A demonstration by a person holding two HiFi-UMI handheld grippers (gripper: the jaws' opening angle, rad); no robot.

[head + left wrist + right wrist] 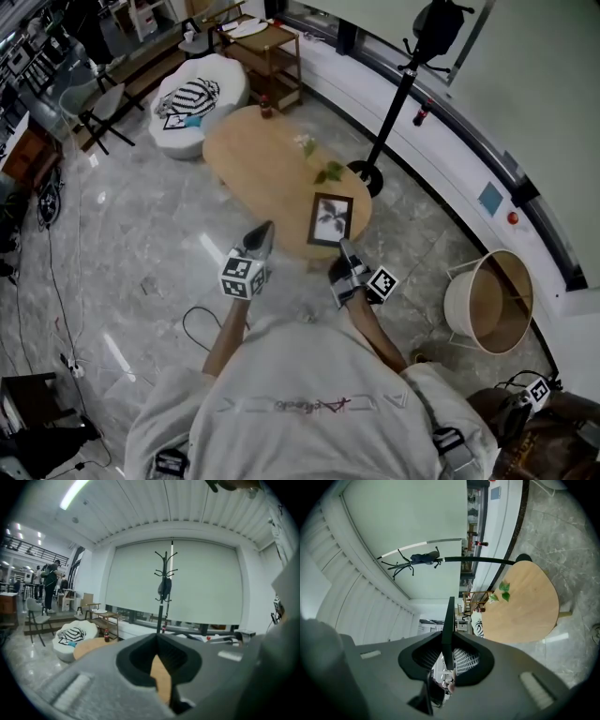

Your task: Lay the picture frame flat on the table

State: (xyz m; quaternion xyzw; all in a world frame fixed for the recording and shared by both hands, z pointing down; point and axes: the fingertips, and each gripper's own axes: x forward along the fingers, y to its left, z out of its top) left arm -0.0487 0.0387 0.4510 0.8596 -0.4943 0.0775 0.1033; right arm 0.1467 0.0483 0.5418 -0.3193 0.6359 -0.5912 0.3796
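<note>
The picture frame [330, 220], dark-rimmed with a black plant print on white, is over the near right end of the oval wooden table [262, 169], its face turned up toward the head view. My right gripper [343, 248] is shut on its near edge. In the right gripper view the frame [449, 620] runs edge-on between the pads of the right gripper [448, 656]. Whether the frame touches the table I cannot tell. My left gripper [265, 230] hangs left of the frame, in front of the table's edge, shut and holding nothing; in its own view the left gripper [157, 637] has its jaws meeting.
Green leaves [328, 172] lie on the table beyond the frame, and a small bottle [266, 108] stands at its far end. A coat stand's base [366, 176] sits by the table's right side. A white beanbag [197, 103], a shelf [267, 47] and a round basket [492, 300] are around.
</note>
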